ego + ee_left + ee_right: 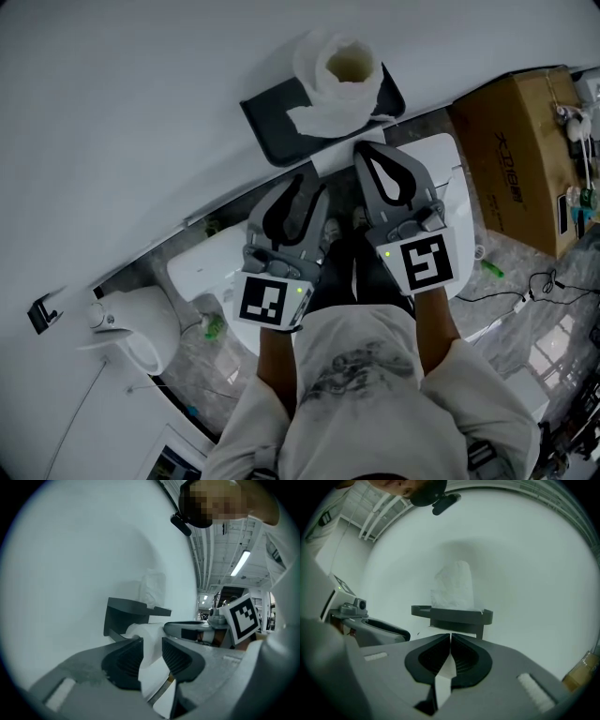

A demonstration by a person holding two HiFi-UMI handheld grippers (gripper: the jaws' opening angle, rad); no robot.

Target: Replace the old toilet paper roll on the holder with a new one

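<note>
Left gripper (151, 645): my fingers (123, 662) are spread, pinching nothing; white paper shows in the gap, but the pads aren't pressing on it. Straight ahead, 1 roll (140, 632) sits under the shelf (136, 605) of the dark holder (272, 127) on the wall (141, 94). A 2nd roll (333, 98) stands upright on top of that shelf, with a ragged tail draped over the front edge. Can't tell which is old vs new. Right gripper (450, 636): fingers pressed together near the shelf, with a white sliver behind the pads; can't tell if that's paper. Handling guess: light, soft, crushes easily, outer sheet slips and unwinds. I'd grip across the body, wide and gentle, never by the tail.
</note>
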